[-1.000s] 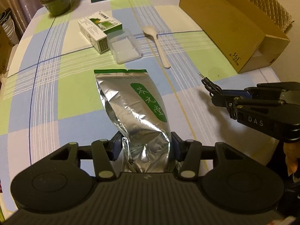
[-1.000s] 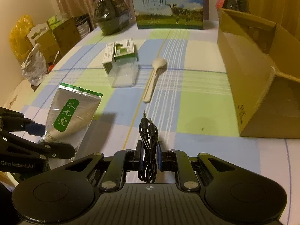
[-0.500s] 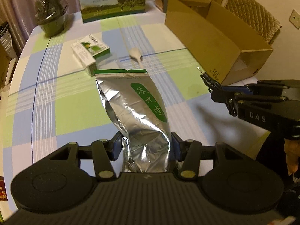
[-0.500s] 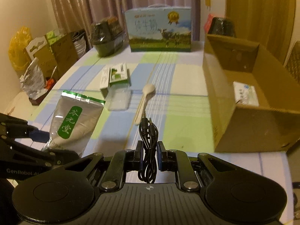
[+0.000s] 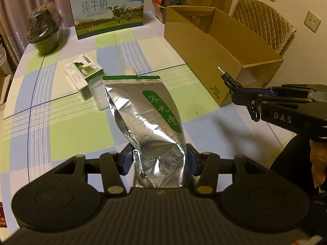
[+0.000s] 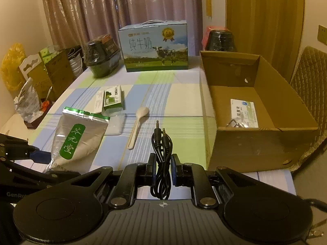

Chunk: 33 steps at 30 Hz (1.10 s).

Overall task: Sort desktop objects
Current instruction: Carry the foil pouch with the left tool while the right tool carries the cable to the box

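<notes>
Above the table, pouch (image 5: 149, 120) higher than before

Ahead of the right gripper (image 6: 161, 168), the checked worktop (image 6: 184, 100) carries a spoon (image 6: 137, 123), cardboard box (image 6: 263, 143), milk carton (image 6: 155, 47) and small green box (image 6: 112, 100).

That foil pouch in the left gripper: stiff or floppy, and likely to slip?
The foil pouch probably holds its shape fairly well: clamped at its bottom end by the left gripper, it stands out without drooping. The creases near the grip suggest thin, crushable walls. Its glossy surface may be slippery, so it might slide if the grip loosens.
</notes>
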Each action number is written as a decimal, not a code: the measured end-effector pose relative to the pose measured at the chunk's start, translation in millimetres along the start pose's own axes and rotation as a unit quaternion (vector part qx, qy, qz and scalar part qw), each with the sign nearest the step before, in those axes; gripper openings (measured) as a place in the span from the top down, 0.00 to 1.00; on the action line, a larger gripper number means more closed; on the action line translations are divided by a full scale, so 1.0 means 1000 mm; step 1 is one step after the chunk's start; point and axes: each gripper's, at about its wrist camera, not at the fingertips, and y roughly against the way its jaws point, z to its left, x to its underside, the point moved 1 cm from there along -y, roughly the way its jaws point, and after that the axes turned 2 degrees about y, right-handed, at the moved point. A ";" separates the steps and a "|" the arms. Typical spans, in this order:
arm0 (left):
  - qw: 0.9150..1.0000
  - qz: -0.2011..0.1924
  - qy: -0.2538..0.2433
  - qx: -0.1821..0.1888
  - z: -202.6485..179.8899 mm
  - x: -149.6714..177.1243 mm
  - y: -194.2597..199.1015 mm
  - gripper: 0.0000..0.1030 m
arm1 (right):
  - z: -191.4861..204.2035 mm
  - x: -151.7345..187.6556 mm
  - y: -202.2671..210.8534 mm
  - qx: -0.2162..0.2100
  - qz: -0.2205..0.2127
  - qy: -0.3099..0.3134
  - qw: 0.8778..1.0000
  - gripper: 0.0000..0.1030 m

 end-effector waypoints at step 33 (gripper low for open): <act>0.995 -0.045 -0.074 0.051 -0.086 -0.114 -0.011 0.54 | -0.102 -0.051 0.032 0.071 -0.053 -0.032 0.996 0.90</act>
